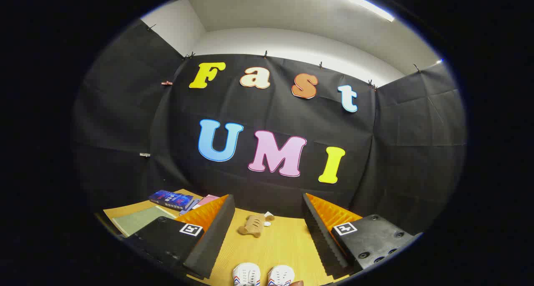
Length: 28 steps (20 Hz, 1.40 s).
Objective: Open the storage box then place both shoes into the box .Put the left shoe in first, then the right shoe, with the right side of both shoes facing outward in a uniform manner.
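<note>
- Black cloth wall (267, 186) backs the booth, white room wall and a ceiling light strip above it; a light wooden table (283, 244) sits below.
- Task looks not yet begun, judging from this view: two white shoes (263, 275) sit side by side on the table, toes pointing away, low between the fingers and close to the camera.
- Left-hand shoe (247, 274) and right-hand shoe (281, 275) are just beside each other, both cut off, so I cannot tell which is the left shoe and which the right.
- Storage box: none seen from here, so whether it is open or shut cannot be judged.
- Left to do, by my reading: open the box, put in the left shoe, then the right, right sides facing outward.
- Hand-held gripper (267, 232) is spread wide, fingers well apart, holding nothing and touching nothing.
- Left finger (210, 232) and right finger (323, 234) flank a bare strip of table; shoes lie in the gap near the finger bases, not pinched.
- Small tan toy-like object (251, 225) lies on the table just beyond the fingertips, with small white bits (268, 217) beside it; too small to say what they are.
- Books (172, 199) and a green pad (139, 219) lie on the far left of the table, beyond the left finger, well apart from the shoes.
- Something reddish (297, 283) shows next to the right-hand shoe; cannot tell what.
</note>
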Tool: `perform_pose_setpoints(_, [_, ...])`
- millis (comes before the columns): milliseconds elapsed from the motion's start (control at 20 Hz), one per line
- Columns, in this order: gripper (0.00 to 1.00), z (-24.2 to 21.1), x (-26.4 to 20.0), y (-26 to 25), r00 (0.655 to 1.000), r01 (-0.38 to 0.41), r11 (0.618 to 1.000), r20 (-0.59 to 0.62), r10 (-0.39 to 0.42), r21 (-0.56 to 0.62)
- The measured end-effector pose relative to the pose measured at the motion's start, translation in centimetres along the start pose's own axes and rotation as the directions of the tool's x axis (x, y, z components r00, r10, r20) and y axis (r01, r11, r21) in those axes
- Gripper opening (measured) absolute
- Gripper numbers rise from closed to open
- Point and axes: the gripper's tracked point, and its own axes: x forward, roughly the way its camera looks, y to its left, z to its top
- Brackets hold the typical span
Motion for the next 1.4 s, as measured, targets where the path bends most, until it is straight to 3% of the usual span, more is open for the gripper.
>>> perform_pose_setpoints(1200, [0.98,-1.7,0.2,0.7,0.998,-0.046,0.999,-0.046,0.045,-0.015])
perform_pose_setpoints(1400, [0.97,-3.1,0.5,2.6,0.984,-0.144,0.989,-0.104,0.147,0.033])
